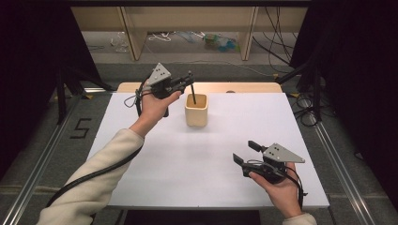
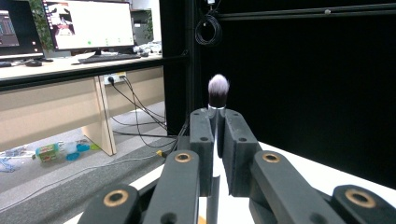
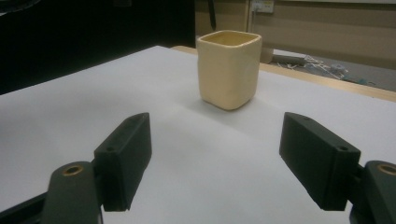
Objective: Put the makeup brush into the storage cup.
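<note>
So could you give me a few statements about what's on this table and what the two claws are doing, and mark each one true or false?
1. The left claw is clamped on a makeup brush. True.
2. The brush's handle points down into the cream cup. True, as the high view shows it.
3. The right claw grips the cup. False: its jaws stand open and empty, low over the white table, well apart from the cup.
4. The cup lies on its side. False: it stands upright, its opening facing up.
5. The brush's bristle end points up, above the left claw's jaws. True, in the left gripper view.
</note>
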The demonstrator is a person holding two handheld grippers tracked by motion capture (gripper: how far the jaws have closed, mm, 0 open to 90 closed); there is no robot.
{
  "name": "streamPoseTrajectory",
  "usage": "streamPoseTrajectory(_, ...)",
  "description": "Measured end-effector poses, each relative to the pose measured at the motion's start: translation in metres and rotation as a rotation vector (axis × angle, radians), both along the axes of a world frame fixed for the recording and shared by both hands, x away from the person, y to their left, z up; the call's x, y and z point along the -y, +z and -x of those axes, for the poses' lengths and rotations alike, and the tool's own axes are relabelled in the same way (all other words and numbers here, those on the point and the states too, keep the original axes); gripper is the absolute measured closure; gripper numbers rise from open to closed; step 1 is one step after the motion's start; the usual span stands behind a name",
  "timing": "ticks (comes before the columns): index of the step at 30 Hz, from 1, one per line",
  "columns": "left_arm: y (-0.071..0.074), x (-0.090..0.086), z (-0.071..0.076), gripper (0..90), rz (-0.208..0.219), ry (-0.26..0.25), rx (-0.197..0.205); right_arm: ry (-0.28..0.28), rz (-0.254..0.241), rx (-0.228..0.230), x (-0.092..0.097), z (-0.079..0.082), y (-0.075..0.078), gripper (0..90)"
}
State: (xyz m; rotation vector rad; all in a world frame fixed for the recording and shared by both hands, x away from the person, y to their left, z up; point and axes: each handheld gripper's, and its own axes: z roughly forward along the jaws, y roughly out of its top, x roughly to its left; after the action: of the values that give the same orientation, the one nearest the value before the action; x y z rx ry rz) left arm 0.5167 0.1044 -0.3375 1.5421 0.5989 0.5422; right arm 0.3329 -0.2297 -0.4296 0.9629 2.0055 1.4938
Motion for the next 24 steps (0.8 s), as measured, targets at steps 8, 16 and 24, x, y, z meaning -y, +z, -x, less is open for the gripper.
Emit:
streamPoseTrajectory(8,-0.0021,-0.0006,-0.0036,83.6,-0.005,0.008,0.002,0.000,-0.001,0.002,0.0001,0.0000,0.0001,26.3)
streamPoseTrajectory(16,-0.0047,0.0005,-0.0056,83.6,-0.003,0.012,0.003,-0.001,-0.002,0.005,-0.0010,-0.0004,-0.0007,26.3)
streamPoseTrajectory(24,-0.0081,0.0029,-0.0088,83.6,-0.010,0.015,0.002,-0.001,-0.001,0.005,-0.0006,-0.0003,-0.0005,26.3)
